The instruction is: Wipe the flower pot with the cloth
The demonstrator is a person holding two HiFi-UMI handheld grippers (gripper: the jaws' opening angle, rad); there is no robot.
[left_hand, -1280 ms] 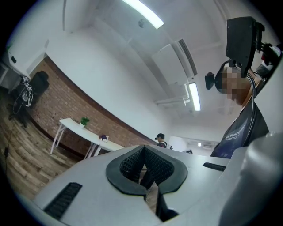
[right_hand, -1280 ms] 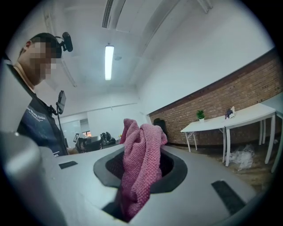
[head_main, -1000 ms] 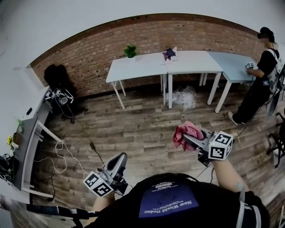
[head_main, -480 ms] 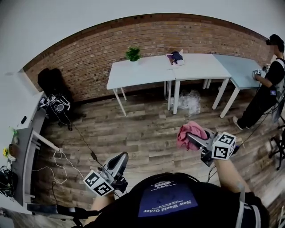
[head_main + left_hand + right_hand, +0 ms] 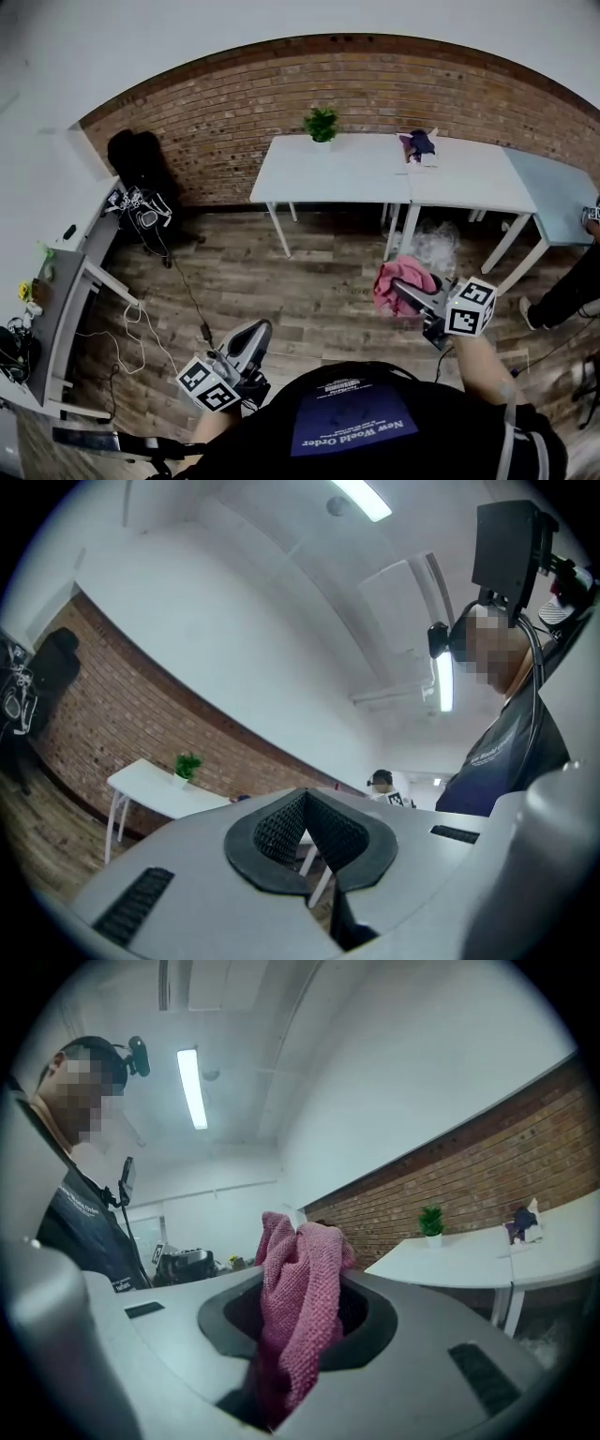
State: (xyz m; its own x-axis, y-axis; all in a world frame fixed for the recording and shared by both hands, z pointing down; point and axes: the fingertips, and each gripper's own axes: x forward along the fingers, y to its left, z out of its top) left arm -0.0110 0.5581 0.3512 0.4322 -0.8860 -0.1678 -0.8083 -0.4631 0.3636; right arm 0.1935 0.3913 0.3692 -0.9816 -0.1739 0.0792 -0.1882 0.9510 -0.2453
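While the wearer stood on the brown plank floor (image 5: 281,281) well short of the long white tabletop (image 5: 337,173), the right claw (image 5: 401,292) was clamped on a crumpled pink knitted cloth (image 5: 392,274). In the right gripper view the cloth (image 5: 295,1307) filled the gap between the jaws and bunched up above them. It was held out in the air, well apart from the tabletop.

The left claw (image 5: 255,330) hung farther from the tabletop, close to the wearer's body. Its jaws were pressed together in the left gripper view, the ribbed pads (image 5: 281,827) meeting with nothing between them.

The small white flower pot with a green leafy plant (image 5: 322,127) stood upright at the tabletop's rear edge, toward its left half, just in front of the red brick wall (image 5: 234,103). Both gripper views caught it there too, small and distant (image 5: 187,768) (image 5: 430,1222).

A dark purple bundle (image 5: 419,144) lay on the tabletop's right half, also near the rear edge. What it was could not be made out.

Past the tabletop's right end, another person (image 5: 572,281) showed only as a dark trouser leg and a shoe.
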